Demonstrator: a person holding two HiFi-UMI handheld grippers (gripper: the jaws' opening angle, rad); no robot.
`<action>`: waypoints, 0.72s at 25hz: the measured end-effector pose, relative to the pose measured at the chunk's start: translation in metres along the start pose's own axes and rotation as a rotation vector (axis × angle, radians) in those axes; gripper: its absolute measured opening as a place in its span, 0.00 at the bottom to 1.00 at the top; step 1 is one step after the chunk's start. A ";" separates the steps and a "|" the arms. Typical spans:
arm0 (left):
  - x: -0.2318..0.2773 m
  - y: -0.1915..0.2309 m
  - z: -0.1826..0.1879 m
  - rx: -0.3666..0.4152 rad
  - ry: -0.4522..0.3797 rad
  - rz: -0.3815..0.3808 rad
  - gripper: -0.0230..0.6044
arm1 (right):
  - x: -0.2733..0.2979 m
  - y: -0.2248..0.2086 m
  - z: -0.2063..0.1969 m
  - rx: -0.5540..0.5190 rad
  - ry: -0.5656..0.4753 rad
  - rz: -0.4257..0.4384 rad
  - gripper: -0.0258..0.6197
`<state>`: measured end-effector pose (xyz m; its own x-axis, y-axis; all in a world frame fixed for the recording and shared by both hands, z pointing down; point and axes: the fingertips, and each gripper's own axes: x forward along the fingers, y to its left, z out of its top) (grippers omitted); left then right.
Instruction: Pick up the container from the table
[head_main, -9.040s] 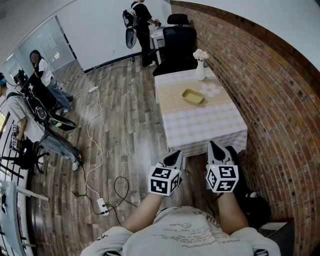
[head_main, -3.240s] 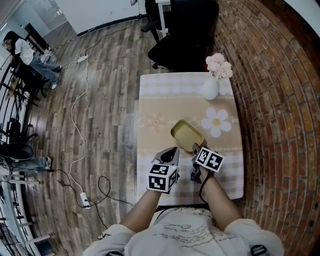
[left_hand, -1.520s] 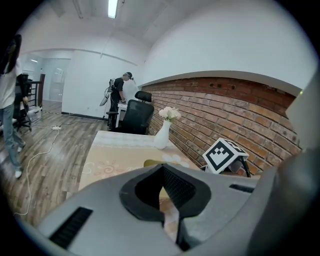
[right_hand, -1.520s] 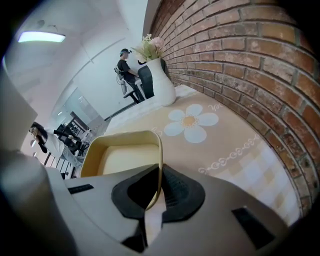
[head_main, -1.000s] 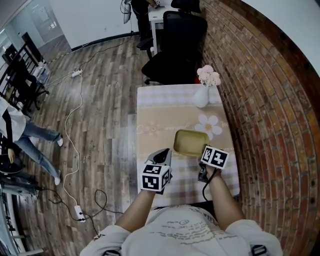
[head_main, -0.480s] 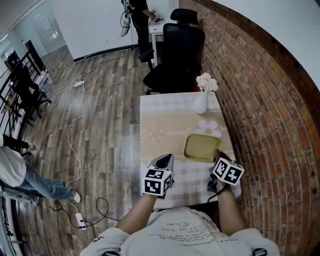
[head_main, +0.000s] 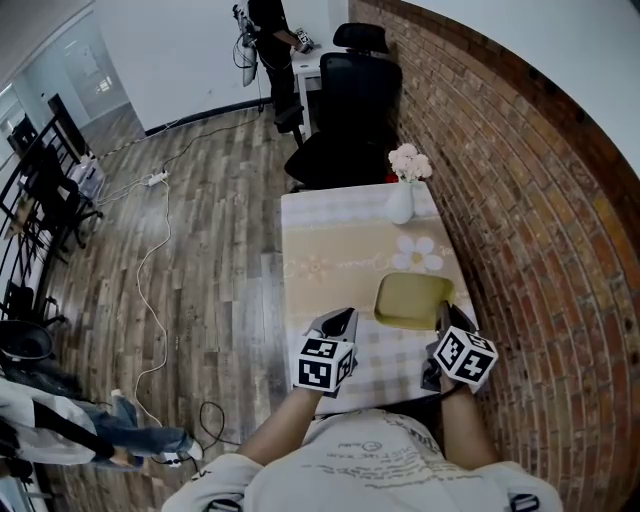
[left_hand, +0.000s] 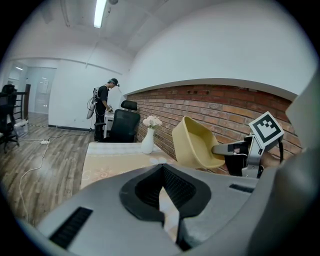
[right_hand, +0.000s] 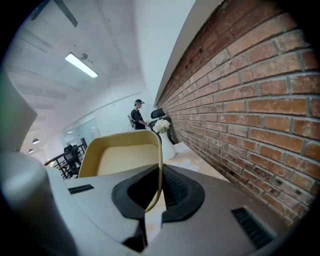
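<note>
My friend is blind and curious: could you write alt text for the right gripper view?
The right gripper has its jaws shut on the rim of a yellow container. A brick wall runs along the right, and a white vase of flowers stands on the table beyond.

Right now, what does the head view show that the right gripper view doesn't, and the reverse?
Head view only: the left gripper and the wood floor. Right gripper view only: the right gripper with its jaws shut on the container's rim, plus a ceiling light. Both: the container, the vase, the chair and the brick wall.
</note>
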<state>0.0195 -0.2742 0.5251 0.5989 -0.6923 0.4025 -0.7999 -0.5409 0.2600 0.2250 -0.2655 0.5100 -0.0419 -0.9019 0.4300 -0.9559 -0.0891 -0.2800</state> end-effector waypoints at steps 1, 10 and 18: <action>-0.001 -0.001 0.000 0.002 -0.001 -0.002 0.04 | -0.002 0.000 -0.001 0.001 -0.004 0.001 0.05; -0.002 -0.005 0.001 0.008 -0.007 -0.011 0.04 | -0.007 0.002 -0.002 0.008 -0.013 0.006 0.05; -0.003 -0.007 -0.002 0.013 -0.008 -0.016 0.04 | -0.008 0.000 -0.009 0.022 -0.002 0.008 0.05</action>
<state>0.0231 -0.2674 0.5233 0.6116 -0.6874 0.3916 -0.7900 -0.5577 0.2549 0.2230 -0.2542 0.5143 -0.0489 -0.9035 0.4258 -0.9487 -0.0913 -0.3026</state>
